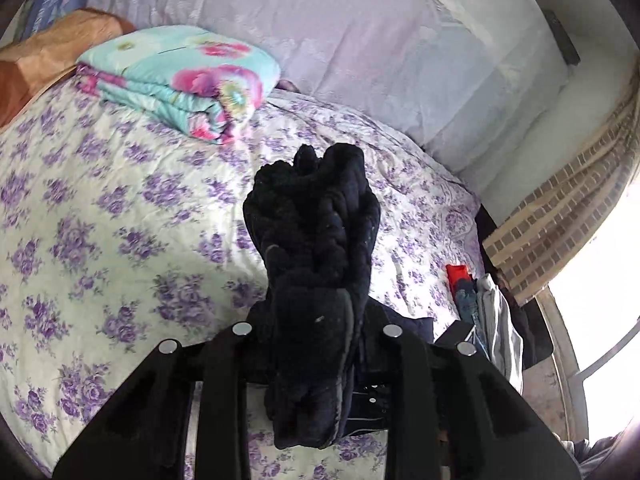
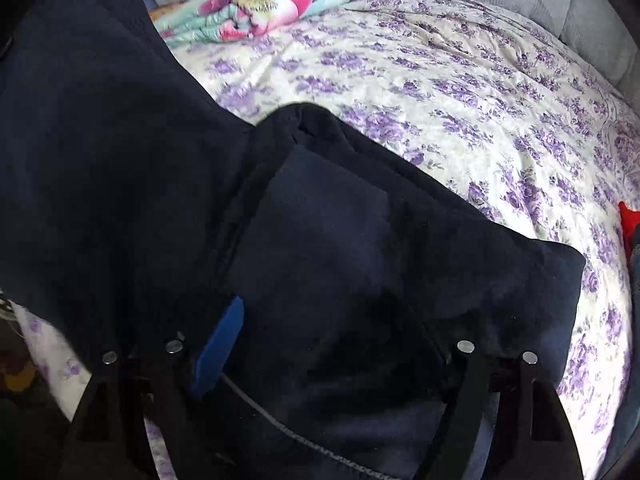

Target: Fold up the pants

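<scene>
Pants (image 1: 312,248) of dark navy fabric, seen from the left wrist camera as a bunched, ridged mass rising straight ahead along the axis of the left gripper (image 1: 316,360). The gathered cloth fills the space between the two fingers, which are closed on it; the fingertips themselves are buried in the folds. Below and behind lies the bedsheet (image 1: 100,220), white with purple flowers. A folded floral blanket (image 1: 180,80) rests near the head of the bed, well apart from the garment, and a red object (image 1: 457,276) sits at the bed's right edge.

From the right wrist camera the same pants (image 2: 320,240) spread as a broad dark sheet over the right gripper (image 2: 320,360), draping across both finger mounts and extending up to the left. A blue pad (image 2: 220,348) on the left finger shows beside the cloth; the right finger is covered, so whether these fingers are apart or clamped cannot be told. The sheet (image 2: 480,100) lies beyond.
</scene>
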`<move>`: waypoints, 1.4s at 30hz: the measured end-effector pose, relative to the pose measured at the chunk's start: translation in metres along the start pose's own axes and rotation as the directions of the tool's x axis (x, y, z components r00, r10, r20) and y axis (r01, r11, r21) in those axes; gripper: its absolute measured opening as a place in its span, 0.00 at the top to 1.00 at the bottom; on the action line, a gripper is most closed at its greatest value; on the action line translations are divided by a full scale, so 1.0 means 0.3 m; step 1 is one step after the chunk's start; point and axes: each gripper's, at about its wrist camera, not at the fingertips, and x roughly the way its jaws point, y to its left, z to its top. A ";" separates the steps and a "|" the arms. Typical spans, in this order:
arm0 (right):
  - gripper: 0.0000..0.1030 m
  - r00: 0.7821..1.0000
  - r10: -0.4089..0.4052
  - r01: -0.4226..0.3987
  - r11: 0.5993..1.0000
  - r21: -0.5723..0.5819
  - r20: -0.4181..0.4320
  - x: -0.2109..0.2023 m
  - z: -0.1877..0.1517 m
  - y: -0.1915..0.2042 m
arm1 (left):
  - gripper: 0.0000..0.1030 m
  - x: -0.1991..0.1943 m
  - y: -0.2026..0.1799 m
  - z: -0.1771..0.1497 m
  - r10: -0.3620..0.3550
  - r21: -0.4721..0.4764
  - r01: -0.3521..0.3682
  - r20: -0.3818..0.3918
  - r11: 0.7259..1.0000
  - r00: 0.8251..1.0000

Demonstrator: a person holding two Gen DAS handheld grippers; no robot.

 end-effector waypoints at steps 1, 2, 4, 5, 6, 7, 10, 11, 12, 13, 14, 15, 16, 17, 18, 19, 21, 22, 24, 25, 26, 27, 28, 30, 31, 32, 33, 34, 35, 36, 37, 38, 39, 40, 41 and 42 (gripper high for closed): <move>0.22 0.999 0.019 -0.021 0.998 0.060 0.038 -0.048 -0.014 -0.051 | 0.76 0.011 -0.042 0.000 -0.012 0.031 0.013 -0.005 0.999 1.000; 0.22 0.998 0.017 -0.024 0.992 0.121 0.058 -0.088 -0.033 -0.111 | 0.76 0.024 -0.082 -0.001 -0.027 0.056 0.027 -0.011 0.998 1.000; 0.22 0.998 -0.018 0.005 0.974 0.228 0.054 -0.142 -0.085 -0.230 | 0.76 0.078 -0.174 -0.008 -0.065 0.106 0.068 -0.032 0.992 0.997; 0.22 0.998 -0.040 0.025 0.960 0.280 0.049 -0.168 -0.118 -0.292 | 0.76 0.105 -0.212 -0.014 -0.080 0.126 0.085 -0.044 0.988 0.996; 0.22 0.997 -0.061 0.043 0.943 0.329 0.045 -0.193 -0.153 -0.350 | 0.76 0.140 -0.257 -0.026 -0.095 0.156 0.104 -0.061 0.982 0.994; 0.22 0.996 -0.080 0.060 0.924 0.377 0.039 -0.215 -0.190 -0.404 | 0.76 0.178 -0.300 -0.041 -0.107 0.184 0.120 -0.081 0.976 0.991; 0.22 0.993 -0.114 0.086 0.853 0.514 0.022 -0.283 -0.305 -0.549 | 0.76 0.324 -0.428 -0.120 -0.144 0.258 0.185 -0.171 0.948 0.975; 0.22 0.992 -0.124 0.095 0.834 0.544 0.017 -0.302 -0.337 -0.585 | 0.76 0.375 -0.465 -0.156 -0.149 0.286 0.203 -0.199 0.936 0.969; 0.22 0.991 -0.135 0.106 0.819 0.564 0.010 -0.322 -0.365 -0.619 | 0.76 0.436 -0.507 -0.206 -0.150 0.325 0.223 -0.234 0.919 0.961; 0.22 0.989 -0.149 0.119 0.810 0.574 0.005 -0.341 -0.388 -0.646 | 0.76 0.498 -0.542 -0.262 -0.132 0.370 0.231 -0.272 0.900 0.953; 0.22 0.986 -0.165 0.134 0.805 0.578 0.002 -0.361 -0.405 -0.667 | 0.75 0.561 -0.570 -0.319 -0.100 0.406 0.227 -0.309 0.885 0.946; 0.22 0.984 -0.175 0.141 0.803 0.580 0.003 -0.377 -0.417 -0.683 | 0.72 0.616 -0.583 -0.370 -0.076 0.423 0.232 -0.354 0.876 0.932; 0.22 0.983 -0.181 0.142 0.801 0.581 0.009 -0.392 -0.424 -0.703 | 0.70 0.657 -0.591 -0.412 -0.065 0.431 0.245 -0.391 0.869 0.918; 0.22 0.983 -0.183 0.139 0.801 0.582 0.018 -0.406 -0.429 -0.720 | 0.68 0.675 -0.598 -0.443 -0.063 0.438 0.251 -0.401 0.863 0.914; 0.22 0.983 -0.182 0.130 0.803 0.582 0.031 -0.414 -0.428 -0.724 | 0.58 0.670 -0.609 -0.459 -0.071 0.445 0.263 -0.403 0.856 0.912; 0.22 0.983 -0.179 0.120 0.807 0.579 0.045 -0.422 -0.418 -0.729 | 0.44 0.657 -0.615 -0.459 -0.086 0.444 0.281 -0.409 0.851 0.909; 0.22 0.983 -0.163 0.088 0.823 0.561 0.085 -0.424 -0.383 -0.717 | 0.34 0.622 -0.614 -0.441 -0.145 0.409 0.343 -0.443 0.846 0.885; 0.22 0.982 -0.151 0.066 0.838 0.542 0.114 -0.427 -0.347 -0.696 | 0.32 0.599 -0.616 -0.431 -0.170 0.400 0.364 -0.444 0.841 0.880; 0.22 0.976 -0.120 0.015 0.868 0.496 0.182 -0.437 -0.271 -0.647 | 0.24 0.545 -0.601 -0.402 -0.177 0.401 0.359 -0.424 0.843 0.888; 0.22 0.971 -0.099 -0.014 0.887 0.462 0.219 -0.442 -0.232 -0.613 | 0.19 0.524 -0.584 -0.384 -0.174 0.386 0.346 -0.416 0.855 0.893; 0.22 0.965 -0.073 -0.038 0.911 0.411 0.252 -0.444 -0.191 -0.566 | 0.19 0.507 -0.556 -0.360 -0.174 0.356 0.333 -0.411 0.873 0.895; 0.22 0.963 -0.055 -0.045 0.933 0.358 0.265 -0.447 -0.155 -0.519 | 0.18 0.492 -0.513 -0.330 -0.171 0.313 0.310 -0.402 0.897 0.899; 0.22 0.964 -0.044 -0.037 0.954 0.298 0.262 -0.434 -0.123 -0.468 | 0.18 0.485 -0.475 -0.312 -0.156 0.284 0.280 -0.391 0.917 0.907; 0.22 0.976 -0.061 0.022 0.983 0.182 0.209 -0.382 -0.087 -0.376 | 0.18 0.490 -0.387 -0.281 -0.090 0.239 0.189 -0.372 0.952 0.924; 0.22 0.981 -0.093 0.071 0.989 0.131 0.168 -0.346 -0.092 -0.342 | 0.18 0.496 -0.343 -0.274 -0.063 0.214 0.153 -0.374 0.965 0.925; 0.22 0.984 -0.143 0.133 0.987 0.094 0.103 -0.296 -0.111 -0.325 | 0.18 0.503 -0.306 -0.274 -0.043 0.192 0.125 -0.383 0.973 0.923; 0.22 0.982 -0.185 0.182 0.980 0.078 0.034 -0.244 -0.140 -0.330 | 0.18 0.517 -0.271 -0.282 -0.008 0.194 0.091 -0.392 0.977 0.920; 0.21 0.982 -0.191 0.191 0.978 0.085 -0.008 -0.207 -0.184 -0.353 | 0.18 0.527 -0.249 -0.295 0.030 0.214 0.060 -0.395 0.975 0.918; 0.19 0.982 -0.180 0.185 0.976 0.114 -0.052 -0.172 -0.230 -0.388 | 0.18 0.550 -0.224 -0.317 0.072 0.241 0.032 -0.410 0.970 0.909; 0.14 0.991 -0.127 0.132 0.974 0.182 -0.039 -0.164 -0.262 -0.433 | 0.18 0.568 -0.211 -0.338 0.091 0.266 0.029 -0.429 0.964 0.899; 0.13 0.997 -0.069 0.075 0.966 0.248 -0.034 -0.166 -0.280 -0.468 | 0.18 0.587 -0.209 -0.361 0.106 0.296 0.032 -0.441 0.955 0.891; 0.13 0.998 -0.038 0.050 0.959 0.280 -0.046 -0.164 -0.280 -0.482 | 0.18 0.597 -0.210 -0.389 0.135 0.342 0.025 -0.437 0.939 0.889; 0.13 0.998 -0.042 0.053 0.961 0.271 -0.047 -0.175 -0.265 -0.477 | 0.18 0.607 -0.226 -0.419 0.182 0.419 0.010 -0.416 0.908 0.891; 0.13 0.997 -0.066 0.073 0.969 0.236 -0.037 -0.198 -0.243 -0.458 | 0.18 0.608 -0.248 -0.442 0.225 0.481 -0.010 -0.391 0.876 0.892; 0.13 0.997 -0.081 0.081 0.976 0.204 -0.010 -0.228 -0.225 -0.433 | 0.18 0.601 -0.264 -0.449 0.247 0.510 -0.023 -0.377 0.860 0.893; 0.15 0.996 -0.072 0.062 0.982 0.181 0.049 -0.279 -0.198 -0.411 | 0.18 0.589 -0.274 -0.438 0.249 0.513 -0.022 -0.377 0.858 0.892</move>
